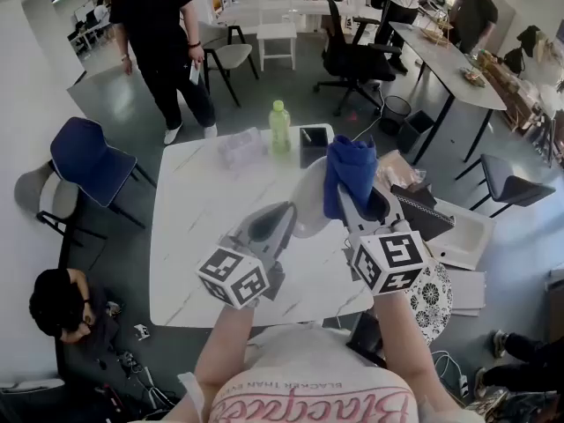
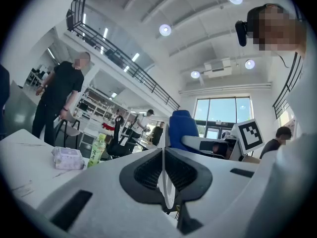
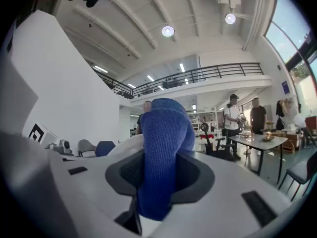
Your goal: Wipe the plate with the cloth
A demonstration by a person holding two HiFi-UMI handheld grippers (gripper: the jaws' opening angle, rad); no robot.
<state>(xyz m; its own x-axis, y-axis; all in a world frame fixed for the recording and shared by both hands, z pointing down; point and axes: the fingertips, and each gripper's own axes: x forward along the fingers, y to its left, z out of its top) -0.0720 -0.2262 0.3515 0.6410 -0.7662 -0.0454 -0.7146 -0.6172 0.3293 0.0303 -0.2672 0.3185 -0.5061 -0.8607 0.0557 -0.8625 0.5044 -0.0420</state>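
Left hand-held gripper [image 1: 284, 214], level, pinches plate [image 1: 310, 203] (right [image 1: 363, 203]: cloth [image 1: 350, 167]).

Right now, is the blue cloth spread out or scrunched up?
Scrunched up: the blue cloth bulges in a wad between the fingers of the right gripper.

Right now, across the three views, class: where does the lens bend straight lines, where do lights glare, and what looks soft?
Head view: the table edges bow outward. Left gripper view: dark round corners, ceiling lamps flare, the near plate rim is soft. Right gripper view: the balcony railing curves; the cloth is sharp.
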